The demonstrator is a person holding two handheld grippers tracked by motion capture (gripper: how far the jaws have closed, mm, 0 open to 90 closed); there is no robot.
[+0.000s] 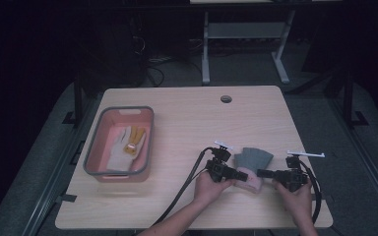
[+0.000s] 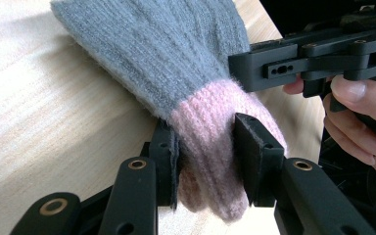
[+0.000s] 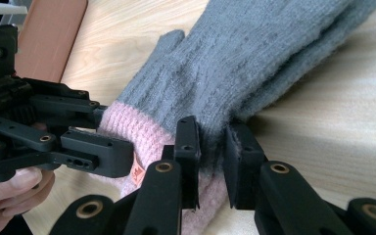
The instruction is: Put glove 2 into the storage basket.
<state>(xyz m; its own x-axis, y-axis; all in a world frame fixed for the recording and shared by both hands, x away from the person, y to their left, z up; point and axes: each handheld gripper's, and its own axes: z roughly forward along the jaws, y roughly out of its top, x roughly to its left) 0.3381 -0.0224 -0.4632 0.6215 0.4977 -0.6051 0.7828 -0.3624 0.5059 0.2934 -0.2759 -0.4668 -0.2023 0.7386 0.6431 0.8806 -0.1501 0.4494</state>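
Observation:
A knitted mitten-like glove (image 1: 256, 158), grey with a pink cuff, lies on the wooden table (image 1: 187, 123) near the front right. My left gripper (image 1: 243, 175) comes at it from the left and is shut on the pink cuff (image 2: 205, 122), its pads pressing both sides. My right gripper (image 1: 261, 173) comes from the right and pinches the glove's edge where grey meets pink (image 3: 210, 122). In the left gripper view the right gripper (image 2: 254, 73) sits against the cuff's far side. In the right gripper view the left gripper (image 3: 112, 156) reaches the cuff from the left. A hand holds each gripper.
A pink bin with a grey rim (image 1: 150, 142) stands at the table's left and holds a white and yellow glove (image 1: 125, 145). A round cable hole (image 1: 226, 99) sits near the table's far edge. Black cables trail off the front edge.

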